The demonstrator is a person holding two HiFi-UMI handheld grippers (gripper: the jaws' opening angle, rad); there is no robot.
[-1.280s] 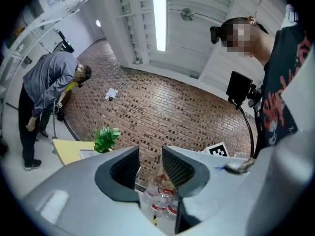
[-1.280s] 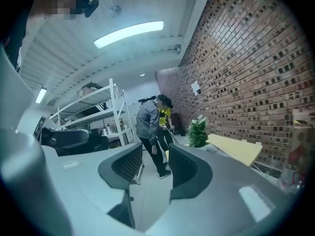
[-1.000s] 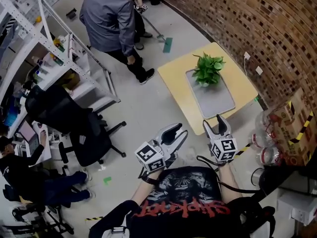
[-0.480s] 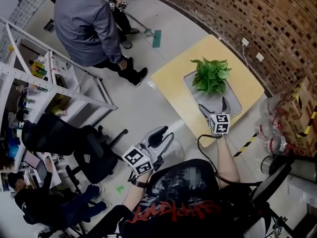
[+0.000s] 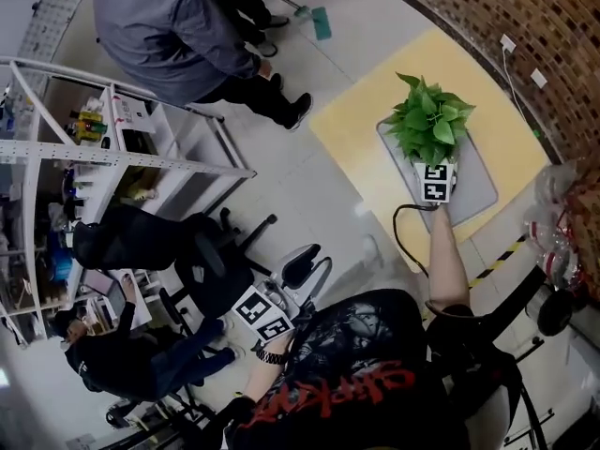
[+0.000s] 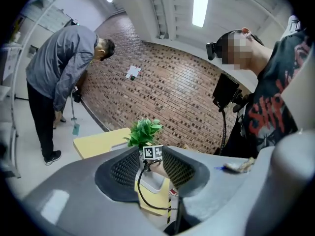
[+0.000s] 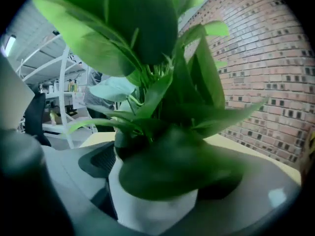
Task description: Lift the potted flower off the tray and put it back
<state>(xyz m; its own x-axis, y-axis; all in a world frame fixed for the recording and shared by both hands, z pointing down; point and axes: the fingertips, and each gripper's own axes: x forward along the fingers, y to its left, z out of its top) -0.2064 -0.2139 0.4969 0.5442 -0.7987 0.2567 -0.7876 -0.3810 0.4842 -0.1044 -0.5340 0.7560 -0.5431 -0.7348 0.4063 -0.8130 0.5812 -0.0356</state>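
Right gripper view puts us at the grasp: our right gripper (image 5: 433, 164) jaws are closing around the potted flower (image 7: 152, 208), which stands on the tray (image 5: 473, 190), while our left gripper (image 5: 309, 268) idles with jaws apart and empty, so next we judge a firm squeeze, then a straight lift.

The potted flower (image 5: 431, 125) stands on the tray (image 5: 473, 190), apparently at its far end, on the table (image 5: 356, 129).

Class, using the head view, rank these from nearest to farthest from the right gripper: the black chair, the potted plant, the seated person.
1. Potted plant: on the tray, between the closing jaws of the right gripper.
2. Black chair: middle of the floor, to the left.
3. Seated person: far lower-left corner.
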